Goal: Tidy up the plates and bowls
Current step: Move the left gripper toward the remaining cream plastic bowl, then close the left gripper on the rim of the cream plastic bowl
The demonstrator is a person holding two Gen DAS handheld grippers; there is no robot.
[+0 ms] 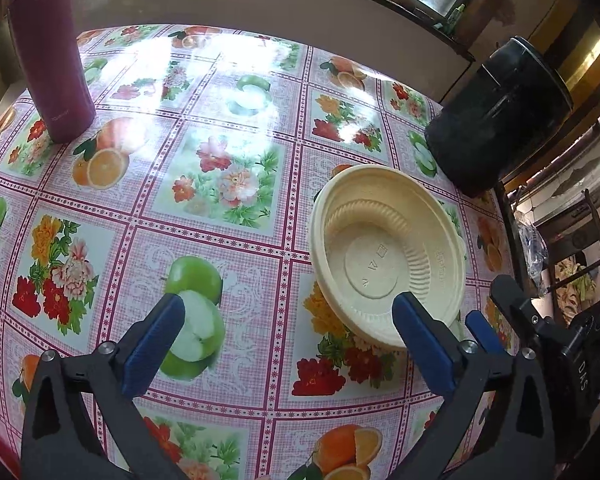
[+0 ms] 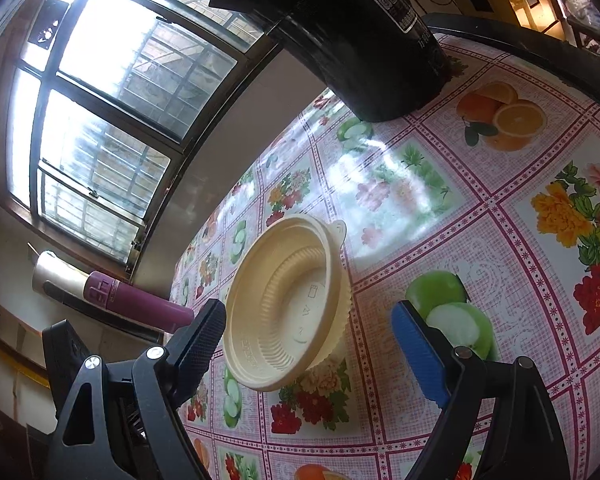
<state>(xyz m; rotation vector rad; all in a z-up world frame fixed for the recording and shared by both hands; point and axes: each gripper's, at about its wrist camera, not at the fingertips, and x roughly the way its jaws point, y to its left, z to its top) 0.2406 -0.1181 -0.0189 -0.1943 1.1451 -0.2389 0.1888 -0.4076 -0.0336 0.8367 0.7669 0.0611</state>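
Observation:
A cream plastic bowl point(image 1: 384, 256) stands on the flowered tablecloth point(image 1: 220, 220), seemingly nested in a second one whose rim shows beneath. My left gripper point(image 1: 290, 336) is open and wide, and its right blue pad point(image 1: 424, 340) overlaps the bowl's near rim while the left pad hangs over a printed apple. Just right of it, the right gripper's fingers point(image 1: 500, 320) show. In the right wrist view the bowl point(image 2: 288, 304) lies between the fingers of my open right gripper point(image 2: 308, 344), close to the black left finger point(image 2: 200, 340), with no pad pressing on it.
A tall purple tumbler point(image 1: 56, 80) stands at the table's far left, also visible as the tumbler point(image 2: 140, 300). A black cylindrical container point(image 1: 496, 120) stands behind the bowl near the table's right edge. A window runs along the far wall.

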